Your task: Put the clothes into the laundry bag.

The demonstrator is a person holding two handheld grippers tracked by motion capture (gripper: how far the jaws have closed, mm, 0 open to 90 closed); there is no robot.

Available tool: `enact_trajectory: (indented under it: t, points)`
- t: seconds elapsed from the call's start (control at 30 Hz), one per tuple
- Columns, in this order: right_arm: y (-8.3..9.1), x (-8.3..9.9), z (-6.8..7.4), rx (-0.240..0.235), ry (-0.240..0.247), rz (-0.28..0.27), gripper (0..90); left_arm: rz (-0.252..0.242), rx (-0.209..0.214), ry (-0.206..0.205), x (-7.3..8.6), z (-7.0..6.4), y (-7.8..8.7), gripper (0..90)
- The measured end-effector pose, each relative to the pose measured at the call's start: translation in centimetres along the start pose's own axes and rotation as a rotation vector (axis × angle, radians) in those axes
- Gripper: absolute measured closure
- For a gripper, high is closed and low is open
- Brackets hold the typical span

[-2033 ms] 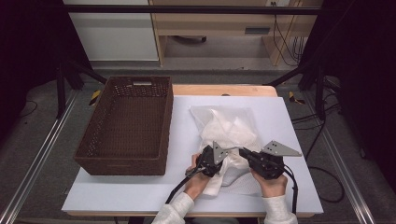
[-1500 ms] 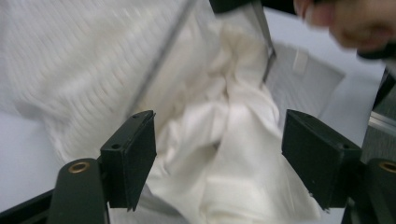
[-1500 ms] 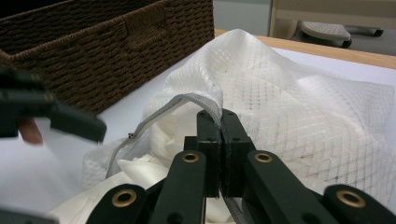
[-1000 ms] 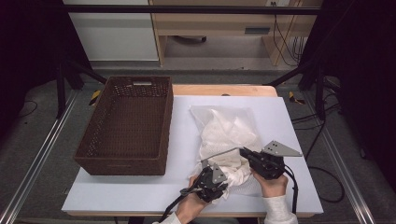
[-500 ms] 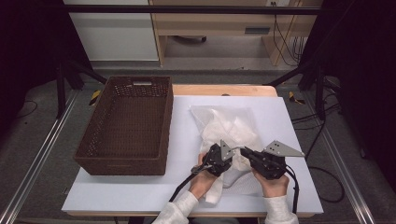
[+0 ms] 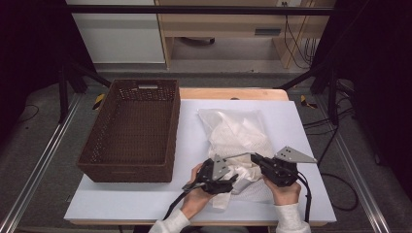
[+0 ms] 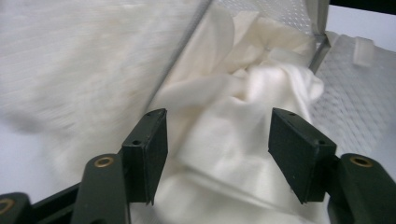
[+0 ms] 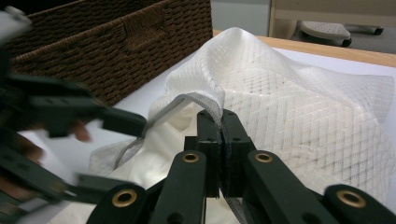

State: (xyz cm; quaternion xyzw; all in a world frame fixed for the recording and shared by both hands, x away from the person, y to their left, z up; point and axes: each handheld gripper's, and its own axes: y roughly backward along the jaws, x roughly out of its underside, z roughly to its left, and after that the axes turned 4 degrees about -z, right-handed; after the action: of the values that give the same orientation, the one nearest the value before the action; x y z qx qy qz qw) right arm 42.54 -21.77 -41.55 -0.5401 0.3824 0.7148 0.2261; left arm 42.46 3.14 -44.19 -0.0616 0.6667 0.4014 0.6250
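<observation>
A white mesh bag point(image 6: 233, 127) lies on the white table, its mouth toward the near edge. A white cloth point(image 6: 241, 170) bulges out of that mouth. My right gripper point(image 6: 252, 158) is shut on the bag's grey rim point(image 8: 196, 100) and holds it lifted. My left gripper point(image 6: 234, 177) is open at the mouth, its jaws on either side of the cloth point(image 7: 233, 116) without closing on it. In the right gripper view, the left gripper point(image 8: 116, 154) appears blurred at the left, beside the mesh bag point(image 8: 299, 102).
A dark brown wicker basket point(image 6: 128, 131) stands on the left half of the table point(image 6: 301, 126), a short gap from the bag. Its wall point(image 8: 116, 42) rises just behind the left gripper. Bare table lies right of the bag.
My left gripper drew back toward the near edge, then came forward again to the cloth at the bag's mouth. The right gripper has kept its hold on the rim.
</observation>
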Motion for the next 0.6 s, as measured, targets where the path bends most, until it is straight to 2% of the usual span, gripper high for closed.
enact_trajectory:
  t: [0.13,0.2,0.23,0.3,0.37,0.43,0.47,0.5,0.53,0.6]
  points:
    - [-0.1,0.1,0.1,0.0,0.006,0.005,88.7,0.009,-0.045,0.026,1.5,1.9,2.7,33.5]
    - [-0.2,0.1,0.1,-0.001,0.004,0.01,88.7,0.04,-0.06,0.049,2.7,2.7,3.1,34.8]
    - [-0.3,0.1,0.1,-0.001,0.002,0.012,88.8,0.076,-0.058,0.062,3.5,3.2,2.9,36.3]
    - [-0.5,0.2,0.2,-0.004,0.001,0.018,88.8,0.112,-0.057,0.073,4.3,3.5,2.3,37.9]
    - [-0.6,0.3,0.2,-0.004,0.005,0.025,88.7,0.139,-0.021,0.114,5.0,3.9,1.5,39.2]
    - [-0.6,0.4,0.2,-0.002,0.004,0.025,88.7,0.162,0.01,0.137,5.4,3.9,0.7,41.9]
    - [-0.6,0.4,0.2,-0.002,0.002,0.023,88.7,0.174,0.023,0.139,5.6,3.9,0.6,45.7]
    - [-0.5,0.4,0.1,-0.003,0.0,0.021,88.7,0.163,0.006,0.118,5.7,3.6,0.5,49.0]
    - [-0.4,0.3,0.1,-0.003,0.002,0.021,88.7,0.164,0.018,0.107,5.6,3.5,0.7,55.6]
    - [-0.4,0.3,0.1,-0.002,0.004,0.018,88.7,0.177,0.041,0.116,5.5,3.1,0.9,72.6]
